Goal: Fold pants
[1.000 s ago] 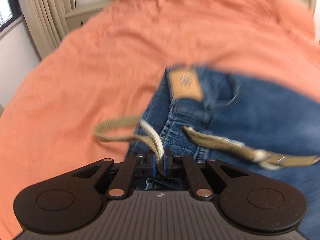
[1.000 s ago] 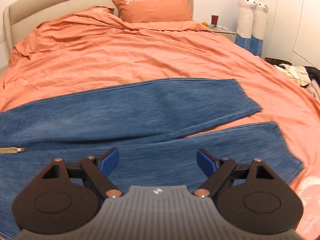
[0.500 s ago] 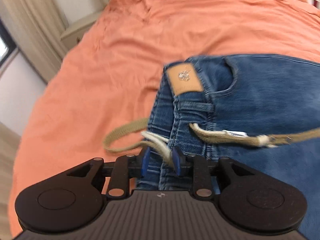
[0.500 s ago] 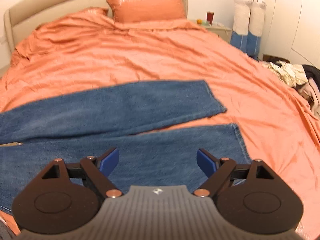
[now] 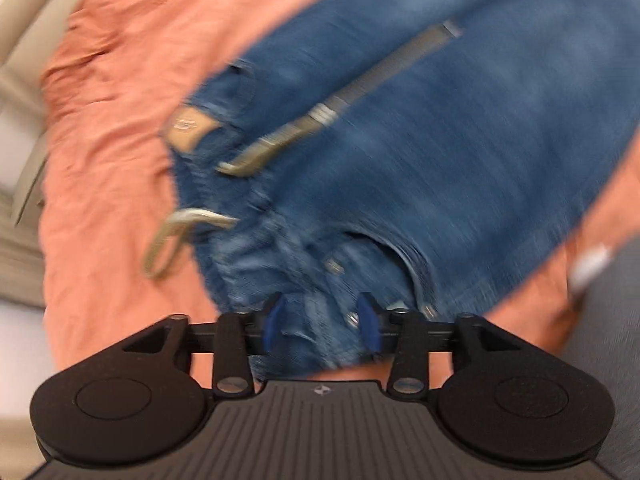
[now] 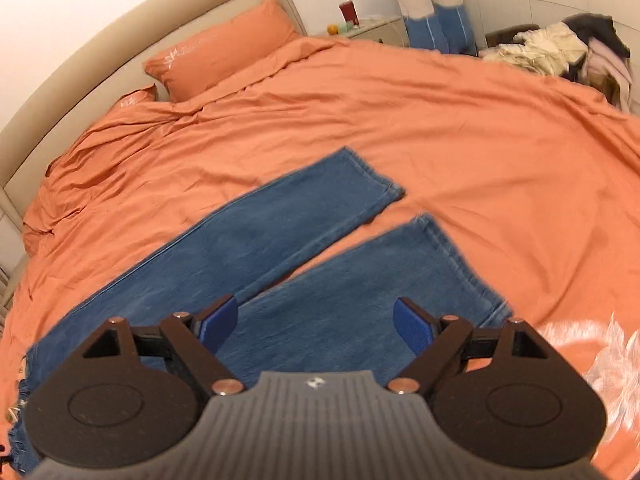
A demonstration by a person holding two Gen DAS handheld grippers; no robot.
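Observation:
Blue jeans (image 6: 280, 240) lie flat on the orange bedcover (image 6: 460, 140), both legs stretched toward the far right, hems apart. The blurred left wrist view shows the waistband (image 5: 256, 248) with its tan leather patch (image 5: 190, 128) and a tan belt (image 5: 280, 144) lying loose across the denim. My left gripper (image 5: 322, 322) points down over the waistband near the fly. Its jaws are opening, and the blue pads (image 5: 276, 320) stand apart, clear of the denim beneath. My right gripper (image 6: 316, 320) hangs open above the near leg (image 6: 380, 288), holding nothing.
Orange pillows (image 6: 224, 52) lean on the beige headboard (image 6: 120, 40). A nightstand (image 6: 372, 28) with a red cup stands at the far side beside tall plush toys (image 6: 432, 20). A heap of clothes (image 6: 552, 48) is at the right. Bedcover extends beyond the hems.
My left gripper let go of the belt end and waistband, opened, rolled, and shifted along the waistband. My right gripper travelled along the legs toward the hems and tilted.

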